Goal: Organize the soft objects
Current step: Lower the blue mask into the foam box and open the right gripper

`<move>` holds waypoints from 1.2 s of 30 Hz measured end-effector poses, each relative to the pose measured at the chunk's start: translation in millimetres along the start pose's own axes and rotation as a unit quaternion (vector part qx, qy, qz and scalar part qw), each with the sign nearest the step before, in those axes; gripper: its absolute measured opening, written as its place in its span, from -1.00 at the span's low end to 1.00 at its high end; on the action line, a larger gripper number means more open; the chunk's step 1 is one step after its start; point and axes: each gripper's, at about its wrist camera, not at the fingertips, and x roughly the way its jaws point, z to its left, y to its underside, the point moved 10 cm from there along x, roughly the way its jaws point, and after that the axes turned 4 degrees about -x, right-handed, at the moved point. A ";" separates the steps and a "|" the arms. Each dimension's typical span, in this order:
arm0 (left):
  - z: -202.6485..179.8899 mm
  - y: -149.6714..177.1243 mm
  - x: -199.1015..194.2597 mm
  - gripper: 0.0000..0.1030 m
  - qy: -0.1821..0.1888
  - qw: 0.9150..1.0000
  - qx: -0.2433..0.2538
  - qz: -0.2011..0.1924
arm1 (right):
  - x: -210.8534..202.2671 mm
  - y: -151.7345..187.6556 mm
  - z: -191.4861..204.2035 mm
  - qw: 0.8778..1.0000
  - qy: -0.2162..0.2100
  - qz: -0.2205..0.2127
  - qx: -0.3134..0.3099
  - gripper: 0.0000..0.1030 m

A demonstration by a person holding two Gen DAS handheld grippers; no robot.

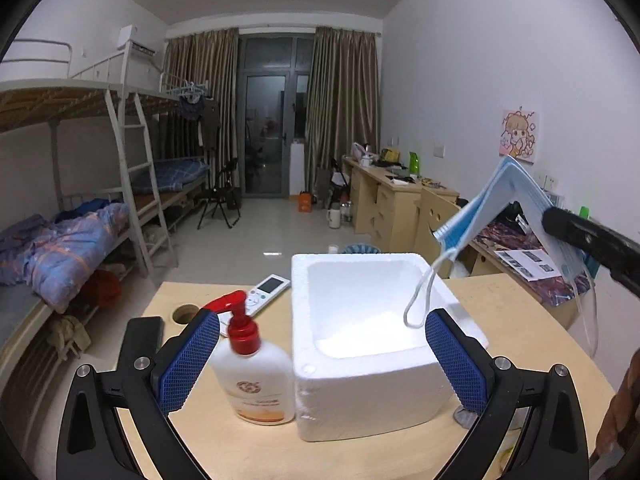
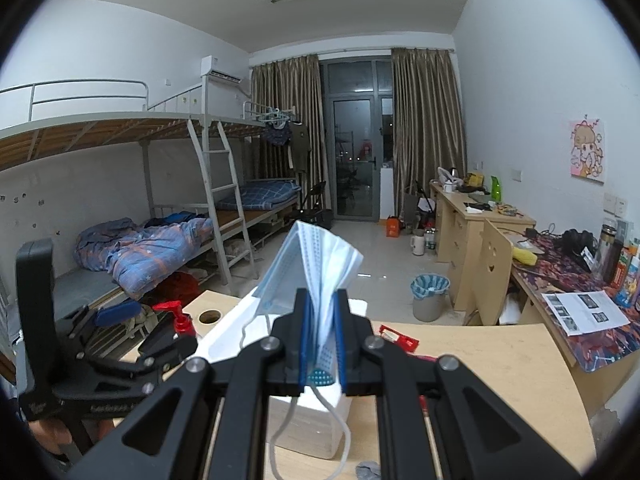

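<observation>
Right wrist view: the right gripper (image 2: pixel 320 332) has its jaws closed on a folded blue face mask (image 2: pixel 320 264) at frame centre, above the white foam box (image 1: pixel 360 344). Left wrist view shows the mask at upper right; the left gripper (image 1: pixel 320 356) hangs wide open, holding nothing.

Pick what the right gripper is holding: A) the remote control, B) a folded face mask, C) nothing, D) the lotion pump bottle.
B: the right gripper is shut on the folded blue face mask, held above the white foam box.
</observation>
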 end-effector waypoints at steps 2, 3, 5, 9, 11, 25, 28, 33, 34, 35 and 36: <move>6.0 2.4 -3.8 0.99 -0.006 1.000 -0.001 -0.004 | 3.9 -0.4 2.4 1.000 -0.002 0.002 -0.001 -0.72; 8.9 3.6 -4.8 0.99 -0.005 1.000 -0.006 -0.005 | 7.5 -0.2 4.6 1.000 -0.003 0.004 -0.002 -0.72; 12.8 4.3 -5.1 0.99 -0.006 1.000 -0.013 -0.007 | 13.4 0.7 9.1 1.000 -0.006 0.009 -0.005 -0.72; 22.7 8.1 -7.2 0.99 -0.021 1.000 -0.015 -0.015 | 25.3 3.4 17.6 1.000 -0.009 0.019 -0.008 -0.72; 26.0 9.5 -4.2 0.99 -0.019 1.000 -0.016 -0.012 | 30.5 3.9 20.4 1.000 -0.009 0.025 -0.010 -0.72; 42.3 16.5 3.2 0.99 -0.023 0.999 -0.019 -0.010 | 76.8 21.7 38.0 0.996 -0.017 0.085 -0.017 -0.72; 45.2 16.2 3.8 0.99 -0.019 0.999 -0.023 -0.010 | 87.6 25.6 39.9 0.994 -0.019 0.103 -0.021 -0.72; 45.3 17.5 2.2 0.99 -0.017 0.999 -0.026 -0.010 | 99.1 37.6 41.4 0.990 -0.029 0.136 -0.016 -0.72; 46.2 16.9 2.7 0.99 -0.017 0.999 -0.025 -0.009 | 99.9 38.5 41.9 0.990 -0.030 0.138 -0.016 -0.72; 46.1 16.8 2.9 0.99 -0.018 1.000 -0.025 -0.008 | 100.7 40.1 41.3 0.989 -0.028 0.142 -0.016 -0.72; 46.3 16.7 2.1 0.99 -0.017 0.999 -0.026 -0.009 | 101.9 40.6 41.3 0.989 -0.027 0.145 -0.017 -0.72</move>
